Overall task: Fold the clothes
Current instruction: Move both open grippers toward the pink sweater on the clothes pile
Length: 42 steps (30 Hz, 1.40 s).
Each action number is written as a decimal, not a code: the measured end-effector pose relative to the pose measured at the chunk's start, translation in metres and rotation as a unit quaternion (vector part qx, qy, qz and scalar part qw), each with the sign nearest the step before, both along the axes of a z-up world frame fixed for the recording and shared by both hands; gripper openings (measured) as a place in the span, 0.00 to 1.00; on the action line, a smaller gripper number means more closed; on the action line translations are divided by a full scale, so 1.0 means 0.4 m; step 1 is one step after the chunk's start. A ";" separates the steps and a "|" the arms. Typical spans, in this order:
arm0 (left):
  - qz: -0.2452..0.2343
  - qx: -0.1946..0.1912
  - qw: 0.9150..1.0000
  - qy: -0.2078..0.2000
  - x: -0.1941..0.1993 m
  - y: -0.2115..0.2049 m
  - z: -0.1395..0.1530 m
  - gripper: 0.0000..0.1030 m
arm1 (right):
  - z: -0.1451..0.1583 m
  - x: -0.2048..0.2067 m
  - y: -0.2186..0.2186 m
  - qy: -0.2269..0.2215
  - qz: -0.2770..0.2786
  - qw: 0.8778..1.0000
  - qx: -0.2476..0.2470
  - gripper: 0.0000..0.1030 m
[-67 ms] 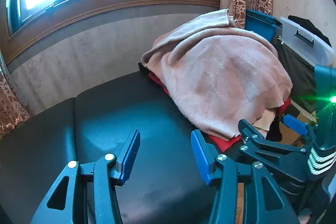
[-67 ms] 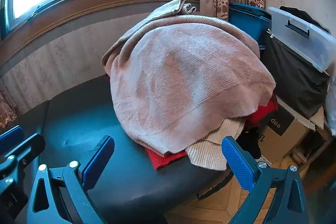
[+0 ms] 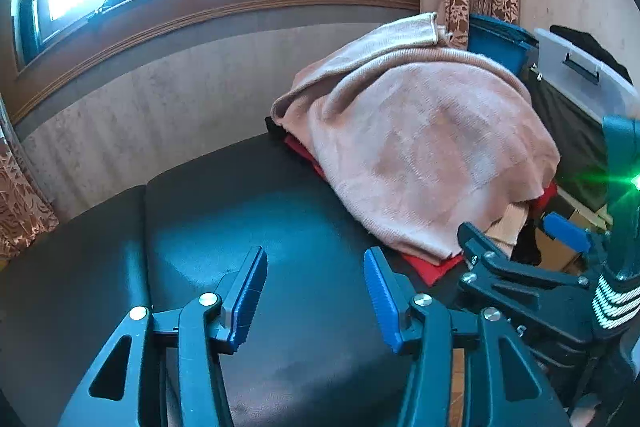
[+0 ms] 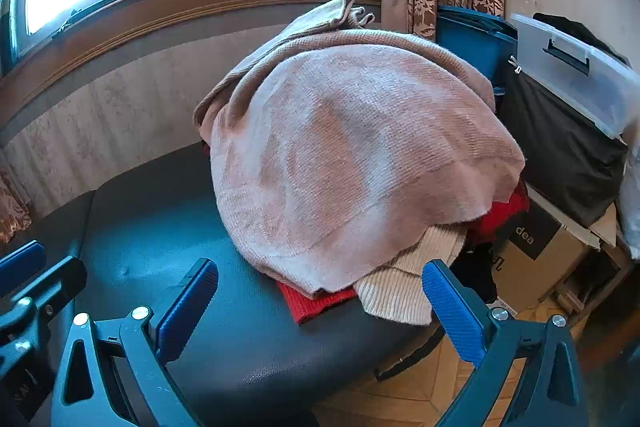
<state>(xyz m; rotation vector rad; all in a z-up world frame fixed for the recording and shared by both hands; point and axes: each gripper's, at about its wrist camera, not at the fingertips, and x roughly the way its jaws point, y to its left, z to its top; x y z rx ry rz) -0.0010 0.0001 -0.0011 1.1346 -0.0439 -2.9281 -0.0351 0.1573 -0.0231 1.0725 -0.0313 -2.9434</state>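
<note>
The pink sweater (image 4: 352, 155) is lying on top of a pile at the right end of the black bench (image 4: 248, 359). Both the left tool (image 3: 316, 299) and the right tool (image 4: 320, 311) are spread wide, holding nothing. Grabbing 2 layers could be dragging the cream knit (image 4: 404, 275) off the edge.

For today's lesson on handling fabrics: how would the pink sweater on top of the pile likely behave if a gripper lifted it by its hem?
The pink sweater drapes over the pile, so it would likely hang floppy. Its loose knit looks light and easy to grip, though it may drag the cream knit along.
</note>
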 end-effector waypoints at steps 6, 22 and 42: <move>0.004 -0.006 1.000 -0.005 0.006 -0.024 -0.048 0.50 | -0.025 0.003 -0.014 -0.009 0.013 1.000 0.003 1.00; 0.067 -0.017 0.995 -0.074 0.013 -0.127 -0.161 0.51 | -0.126 0.019 -0.070 -0.068 0.054 0.996 0.013 1.00; 0.054 -0.020 0.991 -0.118 0.011 -0.151 -0.274 0.51 | -0.184 0.015 -0.080 -0.101 0.067 0.993 0.012 1.00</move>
